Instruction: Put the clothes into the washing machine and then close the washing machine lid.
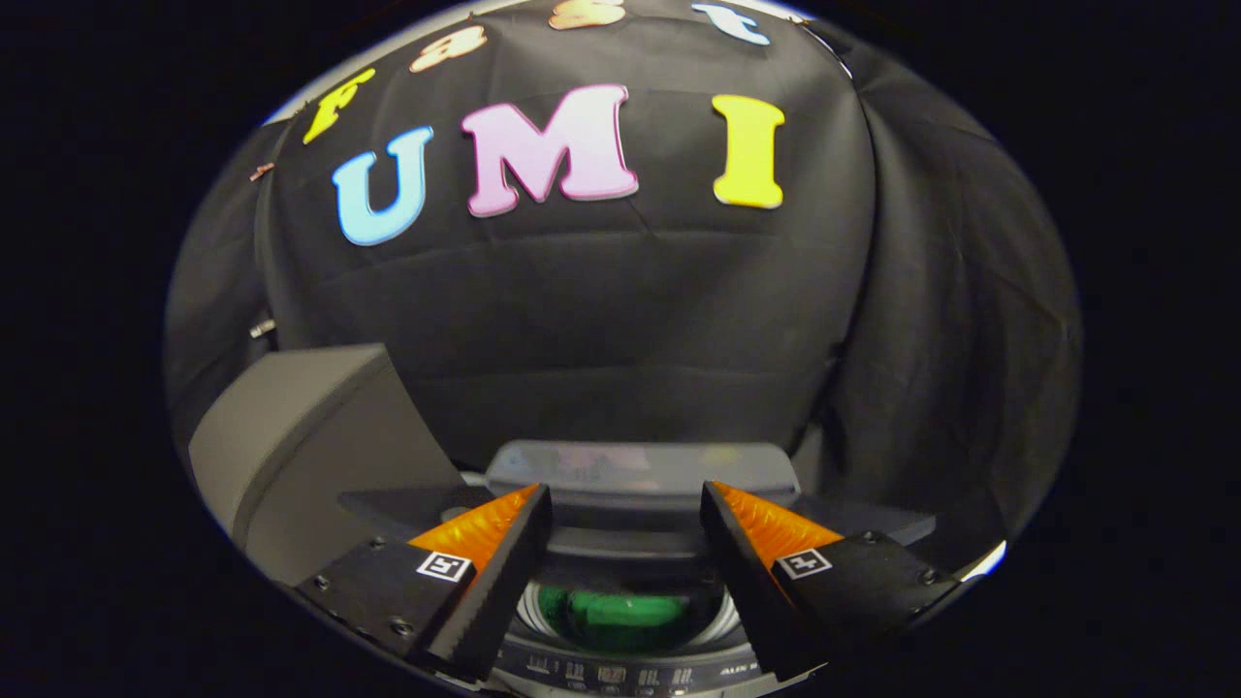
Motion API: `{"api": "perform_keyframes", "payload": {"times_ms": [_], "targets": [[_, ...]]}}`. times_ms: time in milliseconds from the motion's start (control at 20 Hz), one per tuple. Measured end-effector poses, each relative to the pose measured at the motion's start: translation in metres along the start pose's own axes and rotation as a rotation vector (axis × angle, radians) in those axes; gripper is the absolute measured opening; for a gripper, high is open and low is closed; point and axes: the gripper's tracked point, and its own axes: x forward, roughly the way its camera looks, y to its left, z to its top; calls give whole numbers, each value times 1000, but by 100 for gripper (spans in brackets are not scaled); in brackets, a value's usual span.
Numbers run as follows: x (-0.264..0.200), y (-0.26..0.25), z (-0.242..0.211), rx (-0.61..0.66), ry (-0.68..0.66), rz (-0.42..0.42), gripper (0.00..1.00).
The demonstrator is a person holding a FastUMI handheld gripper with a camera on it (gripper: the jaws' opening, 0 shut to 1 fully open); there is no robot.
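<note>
Clothes lie inside the washer, a green bundle down in the drum, seen through the round opening between the fingers of the hand-held gripper. The bundle's long axis runs crosswise, from one finger toward the other. It looks bright green and crumpled, with one lighter folded band across its middle; what kind of garment it is cannot be made out.

Above the drum the lid stands raised, a grey panel with a glossy face that leans back toward the black cloth wall behind the washer. A dark ledge of the washer's top runs on both sides of the lid. The control strip along the washer's near edge, below the drum, is partly cut off and its marks are too small to tell.

The hand-held gripper's fingers are spread wide apart and grip nothing; they hover over the drum's mouth, and each hides part of its rim.

A grey box stands just beside the washer, left of the lid.
</note>
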Motion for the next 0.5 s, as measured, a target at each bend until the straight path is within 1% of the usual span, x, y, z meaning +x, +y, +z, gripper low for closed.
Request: {"api": "perform_keyframes", "payload": {"times_ms": [100, 200, 250, 350, 400, 500], "targets": [[5, 3, -36, 16, 78, -16, 100], [6, 12, -56, 33, 95, -25, 99], [5, 16, -58, 34, 88, -31, 99], [-5, 19, -53, 15, 59, -40, 99], [-10, 21, -42, 3, 28, -42, 99], [-26, 20, -6, -16, -99, -46, 99]]}}
